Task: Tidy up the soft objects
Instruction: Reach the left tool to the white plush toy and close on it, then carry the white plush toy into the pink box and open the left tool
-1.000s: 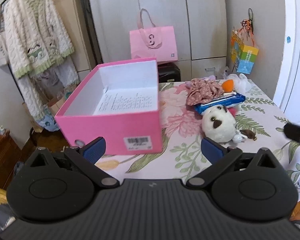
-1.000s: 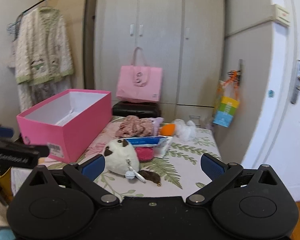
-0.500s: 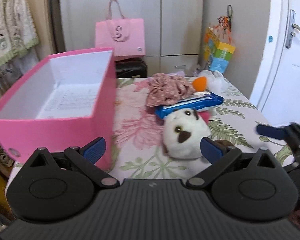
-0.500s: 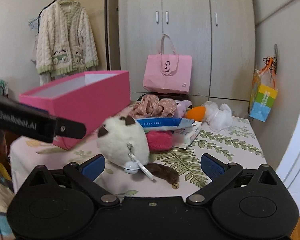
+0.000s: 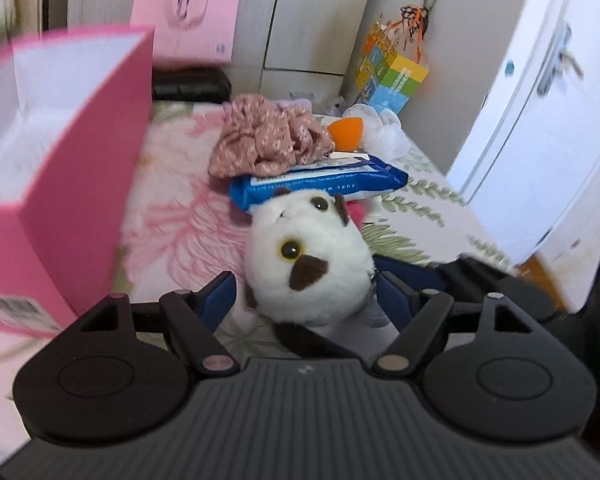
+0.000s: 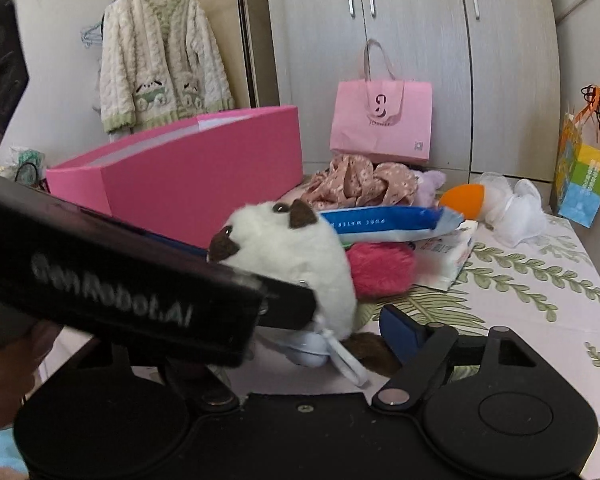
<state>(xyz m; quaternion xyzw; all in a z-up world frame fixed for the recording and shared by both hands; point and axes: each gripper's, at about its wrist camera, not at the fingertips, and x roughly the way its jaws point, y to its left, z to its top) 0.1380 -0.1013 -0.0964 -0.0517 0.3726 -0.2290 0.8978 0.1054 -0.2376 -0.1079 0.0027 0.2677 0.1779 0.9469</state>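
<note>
White plush toy between the left gripper's spread fingers

Pink box point(image 5: 72, 184) stands left; the plush toy point(image 5: 306, 256) lies on the floral table point(image 5: 172, 216), left gripper point(image 5: 304, 296) open around it. Right gripper point(image 6: 300, 344): spread unclear, left finger hidden.

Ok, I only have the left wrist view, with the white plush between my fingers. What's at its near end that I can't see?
Observer: The right wrist view shows the white plush trailing a keyring strap and a brown tail.
Operator: And under the blue packet?
Observer: A fuzzy pink pom-pom and a white tissue pack lie beneath the blue packet.
Operator: What's beyond the box?
Observer: A cream cardigan hangs behind the pink box.
</note>
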